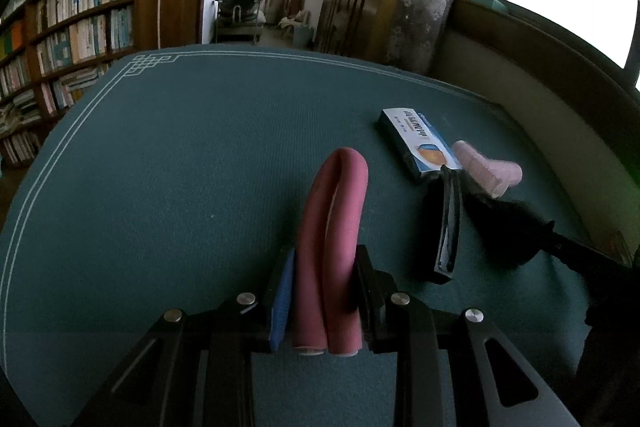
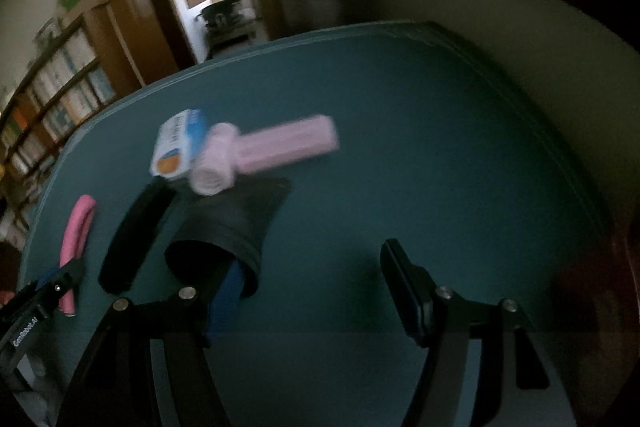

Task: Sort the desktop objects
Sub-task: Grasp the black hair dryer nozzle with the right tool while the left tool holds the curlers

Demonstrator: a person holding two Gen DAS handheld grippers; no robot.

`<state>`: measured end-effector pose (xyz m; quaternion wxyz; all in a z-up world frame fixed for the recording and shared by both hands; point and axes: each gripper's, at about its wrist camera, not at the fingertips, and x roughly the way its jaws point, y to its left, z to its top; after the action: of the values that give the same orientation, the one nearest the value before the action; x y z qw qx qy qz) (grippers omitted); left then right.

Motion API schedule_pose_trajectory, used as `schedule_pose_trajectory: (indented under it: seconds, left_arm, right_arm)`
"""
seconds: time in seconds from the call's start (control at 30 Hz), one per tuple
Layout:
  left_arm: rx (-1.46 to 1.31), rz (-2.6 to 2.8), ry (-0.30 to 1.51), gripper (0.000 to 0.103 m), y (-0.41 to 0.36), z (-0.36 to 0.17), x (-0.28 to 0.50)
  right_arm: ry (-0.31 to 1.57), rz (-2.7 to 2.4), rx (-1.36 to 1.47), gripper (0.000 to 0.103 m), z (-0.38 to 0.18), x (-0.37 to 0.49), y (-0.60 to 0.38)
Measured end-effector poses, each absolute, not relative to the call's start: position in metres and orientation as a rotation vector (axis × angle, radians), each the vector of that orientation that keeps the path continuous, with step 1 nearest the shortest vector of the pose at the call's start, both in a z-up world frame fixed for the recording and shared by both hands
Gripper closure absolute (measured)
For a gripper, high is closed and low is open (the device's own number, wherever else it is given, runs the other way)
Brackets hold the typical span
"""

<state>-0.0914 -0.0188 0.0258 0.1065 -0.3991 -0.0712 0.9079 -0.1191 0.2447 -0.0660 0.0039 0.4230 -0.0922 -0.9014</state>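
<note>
Pink foam stick (image 1: 336,227), bent in two like a hairpin, clamped tight in the left gripper (image 1: 324,255), low over the green table mat (image 1: 160,167), both cut ends back near the camera. Right gripper (image 2: 312,259) wide open, one finger poked at the mouth of the black cloth pouch (image 2: 236,223); hard to tell if really inside. Maybe meant to go into that pouch. Could spring open and pop out if squeezed too softly. Could snag on the pouch's floppy rim, or shove the pouch away, with only one finger there to keep the mouth open. Could bump the long black case (image 1: 444,227) lying in between, just beside the pouch. Counting now: one pink foam stick, one black cloth pouch, one long black case, one blue-and-white box (image 1: 418,143), one pale pink gadget (image 1: 488,167) with a round head, touching the box, and two grippers.
</note>
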Motion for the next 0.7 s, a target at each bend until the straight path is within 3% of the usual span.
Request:
schedule_pose_trajectory:
  seconds: [0.17, 0.4, 0.63, 0.7]
  left_arm:
    - [-1.174, 2.669, -0.205, 0.073, -0.018, 0.025, -0.092]
    - [-1.182, 2.664, -0.218, 0.073, -0.019, 0.024, -0.093]
    - [-1.186, 2.66, -0.208, 0.073, -0.018, 0.023, -0.093]
    - [-1.187, 2.658, -0.209, 0.073, -0.019, 0.023, -0.093]
  right_arm:
    - [-0.334, -2.777, 1.218, 0.032, -0.059, -0.106, 0.246]
    - [-0.099, -2.702, 1.131, 0.032, -0.053, -0.11, 0.205]
    - [-0.01, -2.676, 1.206, 0.032, -0.069, -0.129, 0.199]
    - [0.002, -2.68, 1.229, 0.046, -0.074, -0.132, 0.199]
